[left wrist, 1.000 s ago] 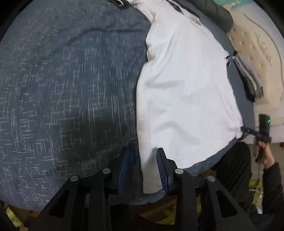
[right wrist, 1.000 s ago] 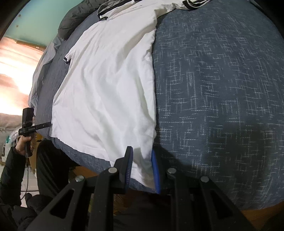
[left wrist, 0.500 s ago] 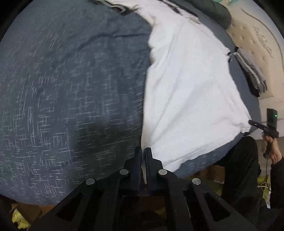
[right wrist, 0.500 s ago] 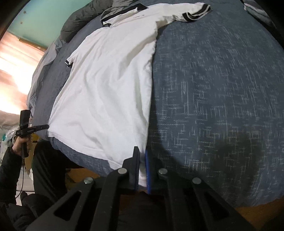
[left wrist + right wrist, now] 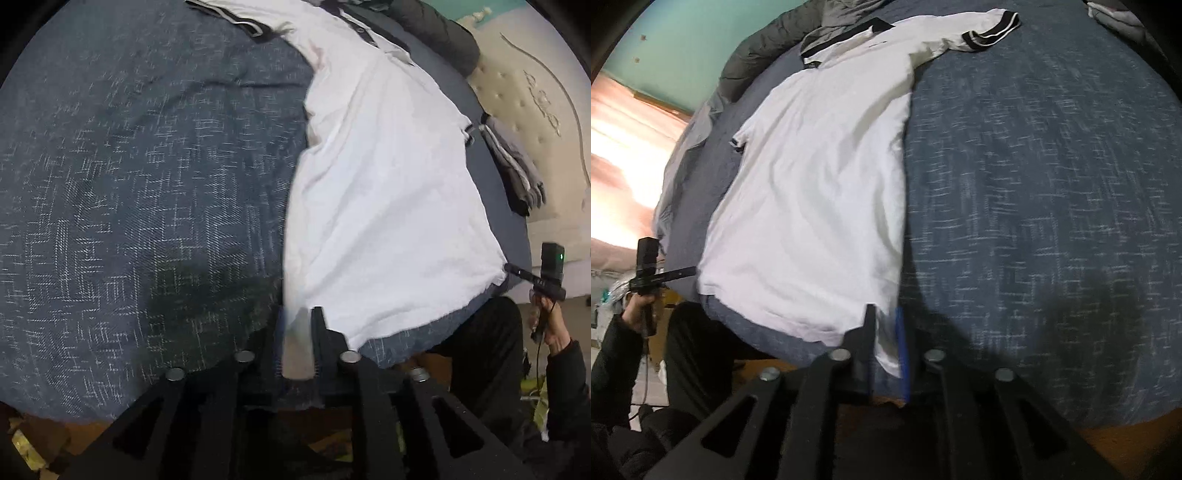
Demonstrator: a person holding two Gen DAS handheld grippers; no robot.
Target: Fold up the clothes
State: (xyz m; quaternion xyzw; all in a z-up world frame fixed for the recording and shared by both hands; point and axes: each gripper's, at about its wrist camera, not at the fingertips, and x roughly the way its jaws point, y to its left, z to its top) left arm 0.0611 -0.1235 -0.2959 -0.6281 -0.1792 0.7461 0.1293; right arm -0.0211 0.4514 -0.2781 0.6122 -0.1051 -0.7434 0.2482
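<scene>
A white polo shirt (image 5: 384, 192) with black-trimmed collar and cuffs lies flat on the blue bedspread (image 5: 147, 166), collar far from me. My left gripper (image 5: 299, 314) is shut on one bottom hem corner, cloth pinched between its fingers. In the right wrist view the same shirt (image 5: 820, 192) runs away from my right gripper (image 5: 884, 314), which is shut on the other hem corner. Each view also shows the opposite gripper at the shirt's far bottom corner: the right gripper (image 5: 511, 268) and the left gripper (image 5: 692, 272), each held by a hand.
A dark grey quilt (image 5: 764, 48) is bunched beyond the collar. Folded grey clothes (image 5: 517, 170) lie by the cream tufted headboard (image 5: 535, 103). The bed's near edge runs just under both grippers, with the person's dark trousers (image 5: 484, 343) beside it.
Both grippers, open around the hem corners a second ago, have shut on them. They have since risen and drawn back a little, so more of the shirt's collar end shows.
</scene>
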